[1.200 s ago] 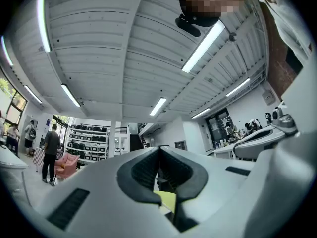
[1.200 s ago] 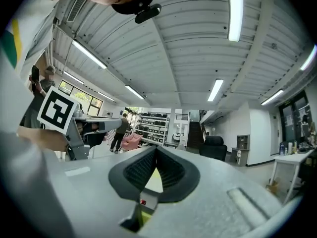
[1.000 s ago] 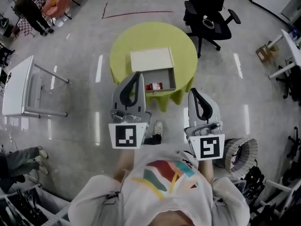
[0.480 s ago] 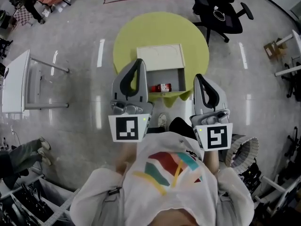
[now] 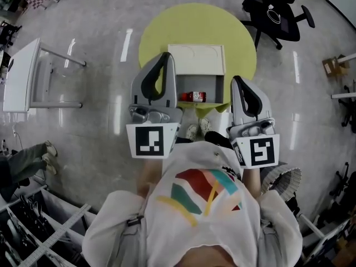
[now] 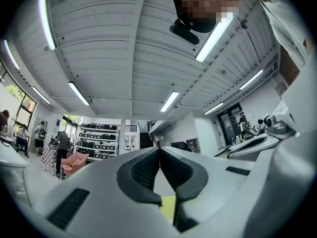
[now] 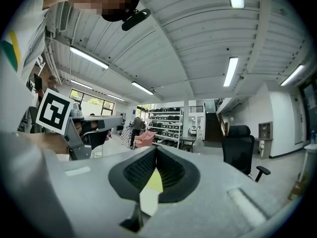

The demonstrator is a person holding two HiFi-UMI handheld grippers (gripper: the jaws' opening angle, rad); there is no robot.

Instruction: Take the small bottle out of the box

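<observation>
The small bottle (image 5: pixel 192 97) lies on its side in the open box (image 5: pixel 214 85), by its near wall. The box sits on the round table (image 5: pixel 167 29), with bare tabletop to either side. The left gripper (image 5: pixel 165 57) and the right gripper (image 5: pixel 236 80) are held above the box's side edges, both jaws clenched on nothing.

Floor (image 5: pixel 100 54) glossy, reflective. Tablecloth (image 5: pixel 161 38) matt cloth. Box (image 5: pixel 196 59) matt, smooth. Left gripper (image 6: pixel 159 150) matt grey plastic.

Green table (image 5: pixel 161 33) (round), black office chair (image 5: pixel 276 20)
</observation>
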